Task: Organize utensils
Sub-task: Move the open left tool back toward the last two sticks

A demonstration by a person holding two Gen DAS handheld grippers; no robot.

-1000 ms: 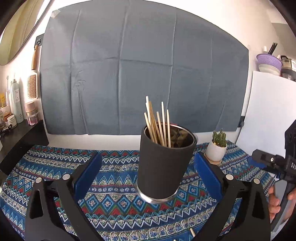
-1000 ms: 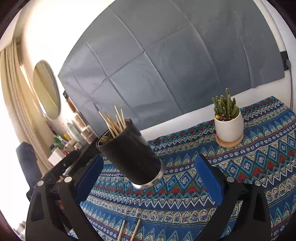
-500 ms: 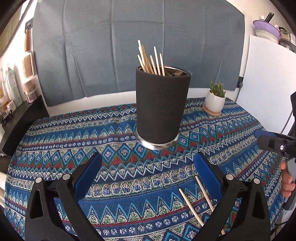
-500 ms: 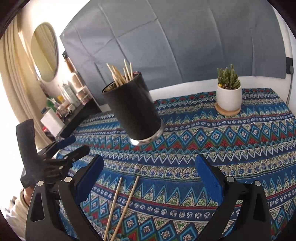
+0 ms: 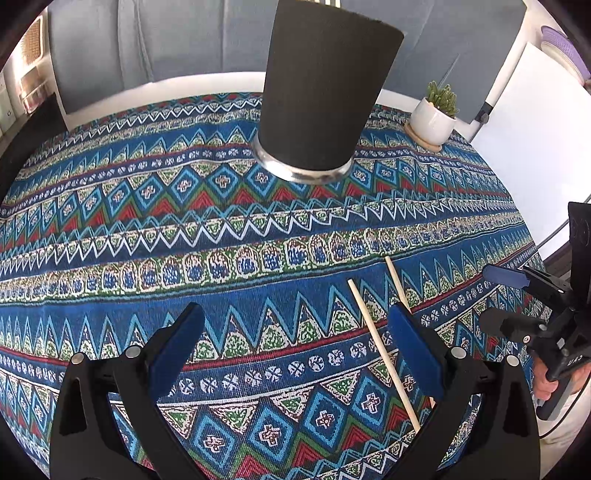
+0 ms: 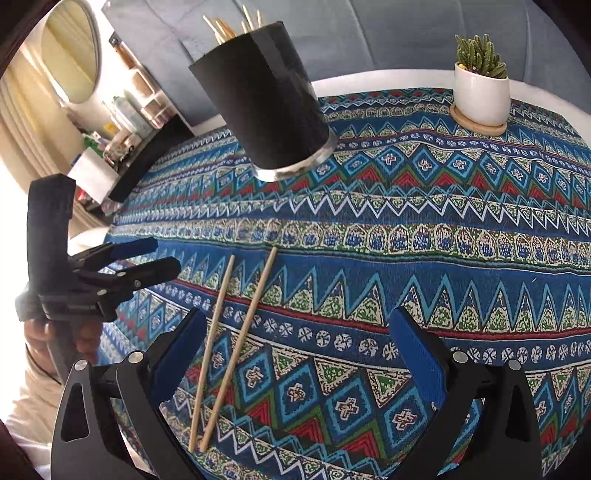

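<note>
A black cylindrical holder point(image 5: 321, 92) with a metal base stands upright on the patterned tablecloth point(image 5: 184, 229); it holds several wooden chopsticks point(image 6: 229, 26). Two loose chopsticks point(image 6: 236, 343) lie side by side on the cloth near the front edge; in the left wrist view they point(image 5: 380, 347) lie by the right finger. My left gripper point(image 5: 295, 354) is open and empty above the cloth. My right gripper point(image 6: 295, 354) is open and empty, with the loose chopsticks just inside its left finger. Each gripper shows in the other's view: the right gripper point(image 5: 517, 299) and the left gripper point(image 6: 147, 258).
A small cactus in a white pot point(image 6: 480, 92) stands on a wooden coaster at the back right. A shelf with bottles and jars point(image 6: 125, 125) runs along the left. A white board point(image 5: 535, 140) leans at the right edge. A grey cloth hangs behind.
Both grippers have pulled back from the holder and tilted down toward the cloth. The two loose chopsticks have come more fully into view.
</note>
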